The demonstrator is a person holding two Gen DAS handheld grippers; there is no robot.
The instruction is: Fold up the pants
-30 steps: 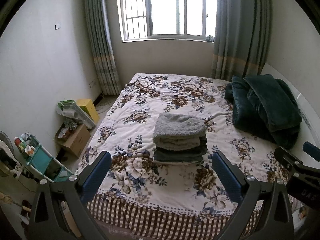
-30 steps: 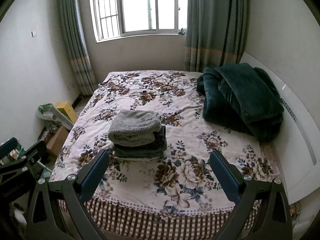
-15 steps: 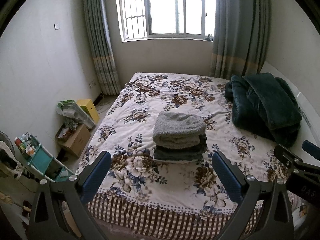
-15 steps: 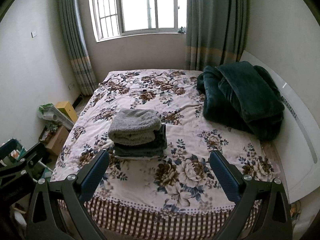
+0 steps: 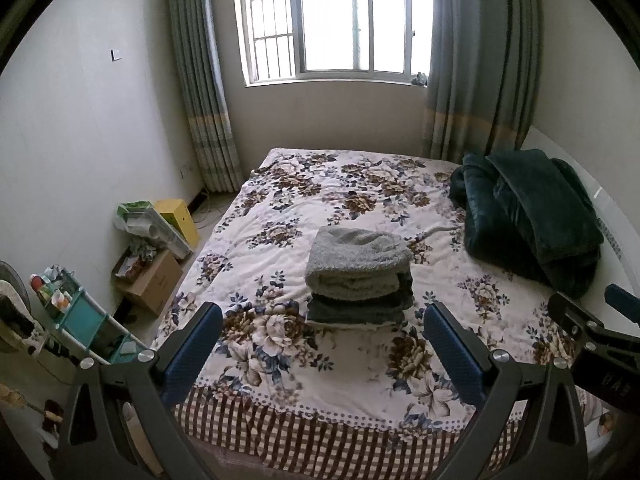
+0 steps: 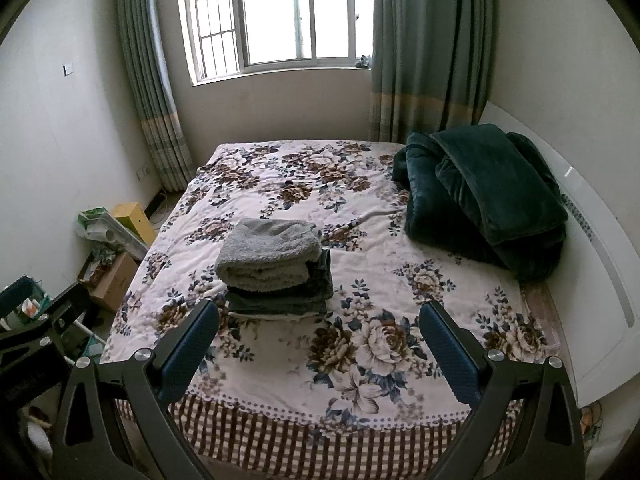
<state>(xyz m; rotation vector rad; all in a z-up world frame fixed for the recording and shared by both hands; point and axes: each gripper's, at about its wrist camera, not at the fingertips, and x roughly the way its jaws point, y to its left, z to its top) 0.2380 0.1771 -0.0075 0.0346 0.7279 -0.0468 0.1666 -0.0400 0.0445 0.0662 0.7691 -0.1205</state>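
the left gripper [image 5: 322, 336] and the right gripper [image 6: 320, 334] are both hanging above the foot of the bed [image 5: 280, 364] with jaws spread wide and nothing between them; the folded grey pants [image 5: 358, 266] are lying on top of a darker folded garment [image 5: 356, 308] in a small stack mid-bed, well apart from both grippers. a dark green blanket [image 6: 484, 196] is sitting bunched at the headboard side, apart from the stack.

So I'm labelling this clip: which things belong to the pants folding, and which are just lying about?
Job:
folded stack on the floral bed
left tongs, open
right tongs, open

Lying about:
green blanket
cardboard box
yellow box
teal shelf
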